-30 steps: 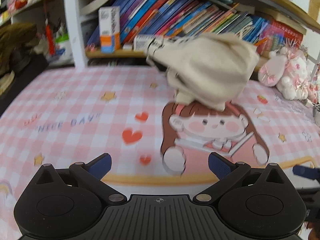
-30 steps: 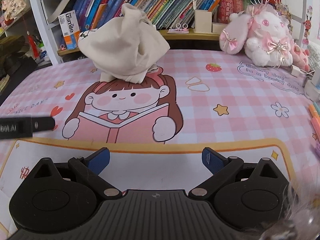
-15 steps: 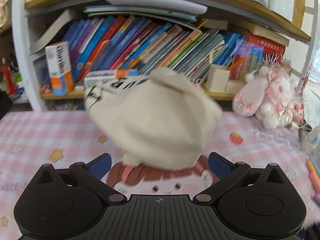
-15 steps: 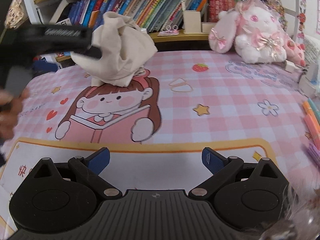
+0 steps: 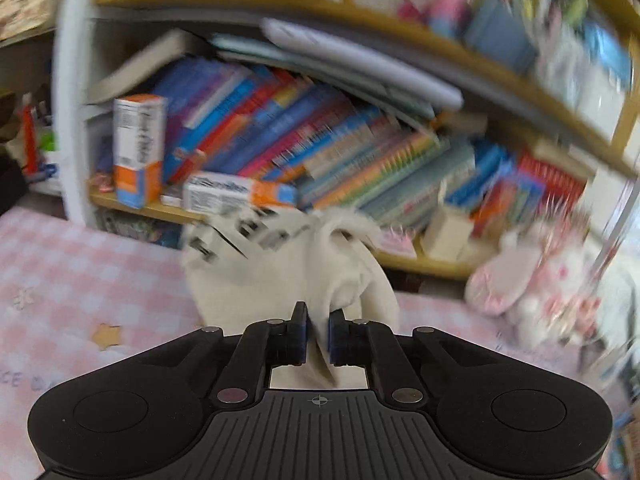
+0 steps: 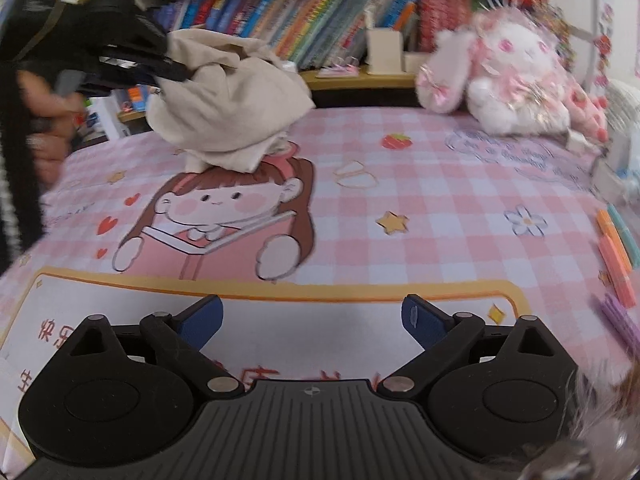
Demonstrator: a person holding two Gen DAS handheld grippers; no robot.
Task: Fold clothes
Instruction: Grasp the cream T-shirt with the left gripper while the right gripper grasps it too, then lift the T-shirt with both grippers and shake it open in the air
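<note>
left wrist view: the left hand-held gripper (image 5: 318, 330) had just been closing, and its blue pads (image 5: 300, 338) pinched a fold of the cream garment (image 5: 280, 276), bunched near the counter's (image 5: 80, 280) far edge, before the bookshelf (image 5: 280, 140). the picture was blurred.

right wrist view: the right hand-held gripper (image 6: 312, 320) hung wide apart, holding nothing, over the counter's near edge. the garment sat heaped toward the far left corner, the left hand-held gripper biting its upper left side.
</note>
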